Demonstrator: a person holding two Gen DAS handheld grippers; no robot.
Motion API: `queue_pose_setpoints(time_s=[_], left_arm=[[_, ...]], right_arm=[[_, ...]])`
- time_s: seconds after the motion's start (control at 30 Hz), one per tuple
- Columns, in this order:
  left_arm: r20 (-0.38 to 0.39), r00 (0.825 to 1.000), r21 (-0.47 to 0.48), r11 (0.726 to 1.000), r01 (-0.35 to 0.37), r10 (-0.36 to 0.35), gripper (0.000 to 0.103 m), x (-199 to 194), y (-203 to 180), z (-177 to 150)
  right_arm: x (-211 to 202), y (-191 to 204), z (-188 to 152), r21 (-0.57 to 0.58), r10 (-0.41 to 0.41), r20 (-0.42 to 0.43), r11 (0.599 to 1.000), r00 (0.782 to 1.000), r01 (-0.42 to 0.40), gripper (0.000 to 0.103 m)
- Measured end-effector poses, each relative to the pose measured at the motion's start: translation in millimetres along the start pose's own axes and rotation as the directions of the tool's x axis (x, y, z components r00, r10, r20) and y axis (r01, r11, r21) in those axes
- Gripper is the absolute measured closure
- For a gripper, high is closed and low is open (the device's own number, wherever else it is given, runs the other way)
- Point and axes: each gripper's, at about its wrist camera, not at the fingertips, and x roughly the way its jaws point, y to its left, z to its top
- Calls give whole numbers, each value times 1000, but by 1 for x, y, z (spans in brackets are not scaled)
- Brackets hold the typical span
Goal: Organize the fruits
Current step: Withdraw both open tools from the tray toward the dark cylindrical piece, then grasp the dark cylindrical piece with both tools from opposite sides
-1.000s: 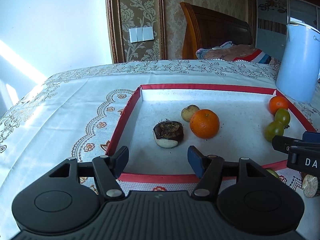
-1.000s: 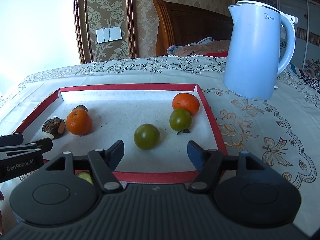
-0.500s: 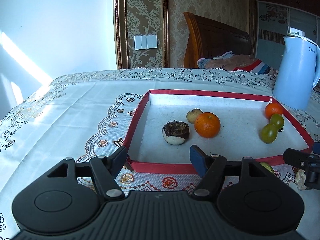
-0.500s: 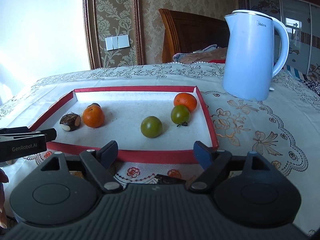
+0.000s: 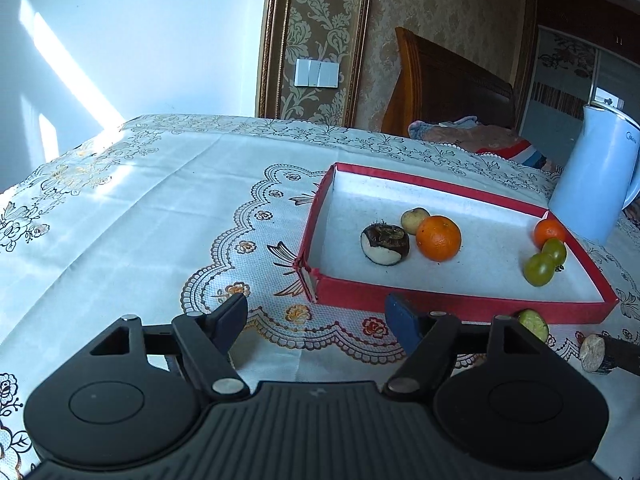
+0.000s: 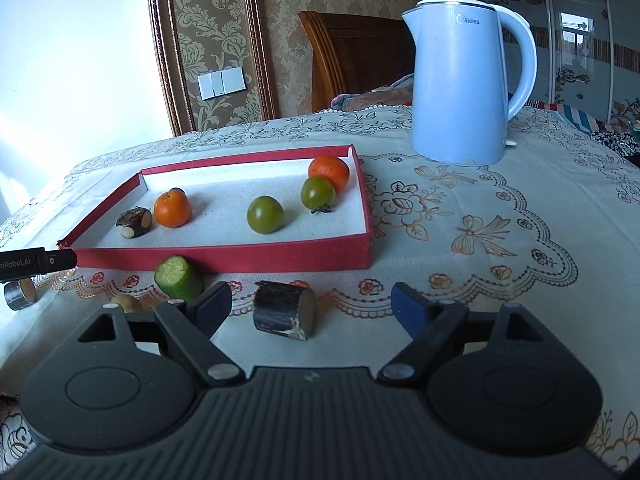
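Observation:
A red-rimmed tray (image 5: pixel 460 302) (image 6: pixel 248 258) holds an orange (image 5: pixel 438 238) (image 6: pixel 173 209), a dark chestnut-like piece (image 5: pixel 385 245) (image 6: pixel 134 222), a small yellow fruit (image 5: pixel 415 218), a second orange (image 5: pixel 550 232) (image 6: pixel 329 172) and two green tomatoes (image 5: pixel 540 269) (image 6: pixel 265 214). Outside the tray's front lie a cucumber stub (image 6: pixel 179 276) (image 5: pixel 533 319), a dark cut stick (image 6: pixel 285 315) and a small potato (image 6: pixel 126 303). My left gripper (image 5: pixel 318 318) is open and empty, in front of the tray's left corner. My right gripper (image 6: pixel 310 306) is open and empty, with the dark stick between its fingers' line.
A light blue kettle (image 6: pixel 460 88) (image 5: pixel 596 176) stands behind the tray's right side. A small metal cylinder (image 6: pixel 20 296) lies at the left on the lace tablecloth (image 5: pixel 140 220). The left gripper's tip (image 6: pixel 40 262) shows in the right wrist view.
Both grippers have drawn back and up from the tray. The cucumber stub, dark stick and potato in front of the tray have come into view. The fruits have not moved.

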Motion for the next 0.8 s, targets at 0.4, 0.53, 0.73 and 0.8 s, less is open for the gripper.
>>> queue_pose_setpoints(time_s=[0.4, 0.53, 0.73, 0.8], left_arm=[[34, 999, 50, 999, 19, -20, 27, -35, 15, -13], [64, 997, 85, 995, -50, 45, 27, -45, 23, -17], [57, 992, 108, 987, -116, 111, 27, -36, 33, -18], [52, 993, 124, 986, -112, 107, 27, -37, 31, -19]], right_arm=[[15, 4, -4, -19, 1, -49, 1000, 999, -2, 17], [25, 7, -1, -16, 1, -78, 1000, 997, -3, 17], [33, 13, 2, -38, -7, -94, 999, 996, 3, 18], [35, 16, 2, -50, -13, -100, 999, 995, 8, 18]])
